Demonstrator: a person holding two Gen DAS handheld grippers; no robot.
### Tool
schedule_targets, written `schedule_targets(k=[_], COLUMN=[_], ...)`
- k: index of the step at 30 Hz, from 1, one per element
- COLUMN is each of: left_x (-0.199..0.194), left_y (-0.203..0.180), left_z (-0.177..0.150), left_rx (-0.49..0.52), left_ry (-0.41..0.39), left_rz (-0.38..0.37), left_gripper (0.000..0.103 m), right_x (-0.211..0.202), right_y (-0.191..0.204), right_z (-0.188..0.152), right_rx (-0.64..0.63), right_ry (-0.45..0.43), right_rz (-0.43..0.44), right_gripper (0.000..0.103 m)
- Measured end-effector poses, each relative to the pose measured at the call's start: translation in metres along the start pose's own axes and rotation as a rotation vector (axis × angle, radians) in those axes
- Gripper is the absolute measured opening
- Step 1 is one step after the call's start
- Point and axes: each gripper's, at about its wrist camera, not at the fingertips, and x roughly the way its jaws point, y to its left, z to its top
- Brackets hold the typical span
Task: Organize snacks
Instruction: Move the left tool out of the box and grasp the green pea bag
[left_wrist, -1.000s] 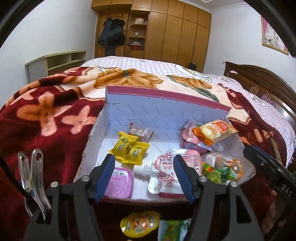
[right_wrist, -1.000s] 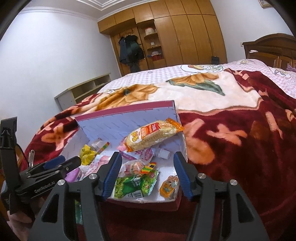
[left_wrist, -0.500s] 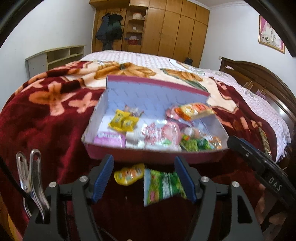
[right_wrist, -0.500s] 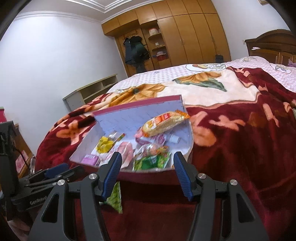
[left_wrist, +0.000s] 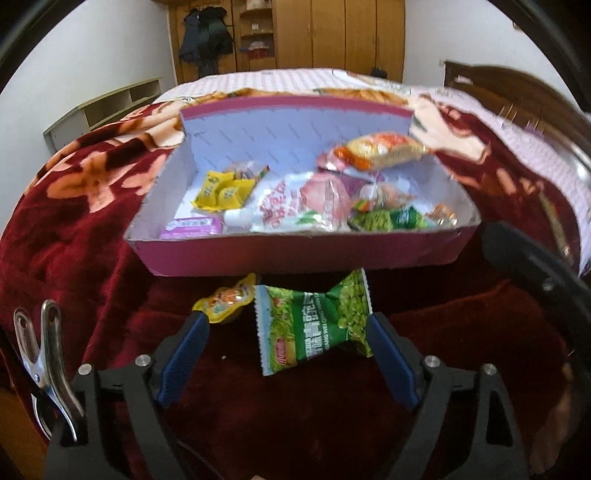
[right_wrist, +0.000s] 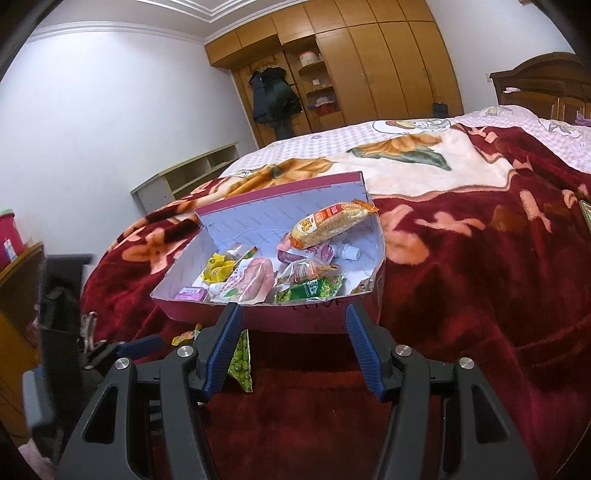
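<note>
A pink box (left_wrist: 295, 254) with a white inside lies on the red blanket and holds several snacks. Among them are an orange cracker pack (left_wrist: 380, 149), yellow candies (left_wrist: 221, 190) and a pink-white pouch (left_wrist: 303, 203). In front of the box lie a green pea packet (left_wrist: 314, 325) and a small yellow packet (left_wrist: 225, 301). My left gripper (left_wrist: 286, 325) hovers over them, its jaws opening wide. The green packet lies between the jaws, unpressed. My right gripper (right_wrist: 293, 317) stands open and empty, facing the box (right_wrist: 184, 312). The green packet (right_wrist: 242, 356) shows beside its left finger.
The red floral blanket (left_wrist: 74, 240) covers the bed and slopes off toward me. A wooden headboard (right_wrist: 543, 81) rises at the right, a wardrobe (right_wrist: 369, 74) at the back, and a low shelf (right_wrist: 192, 173) by the left wall. A metal clip (left_wrist: 40, 354) hangs on the left gripper.
Both grippers have drawn back from the box toward me. The left one has tipped downward and its jaws have spread; the green and yellow packets now lie between them.
</note>
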Motion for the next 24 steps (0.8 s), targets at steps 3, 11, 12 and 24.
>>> schedule_targets(k=[3,11,12,24], left_x=[0.014,0.036,0.038,0.031], left_y=[-0.008,-0.012,-0.011,-0.011], left_z=[0.001,0.008,0.008,0.006], left_rx=[0.027,0.001,-0.007,-0.004], left_ry=[0.026,0.078,0.087,0.074], left_rz=[0.027,0.032,0.029,-0.021], left_gripper=[0.092,0.092,0.092,0.062], right_x=[0.001,0.001,0.001,0.002], right_y=[-0.002,-0.008,-0.010,-0.015], right_z=[0.000,-0.002,-0.002,-0.002], right_rx=[0.006,0.027,0.033,0.046], right_ry=[0.000,-0.004,-0.005,-0.006], right_rz=[0.006,0.011,0.010,0.017], right_gripper=[0.060,0.060,0.060,0.060])
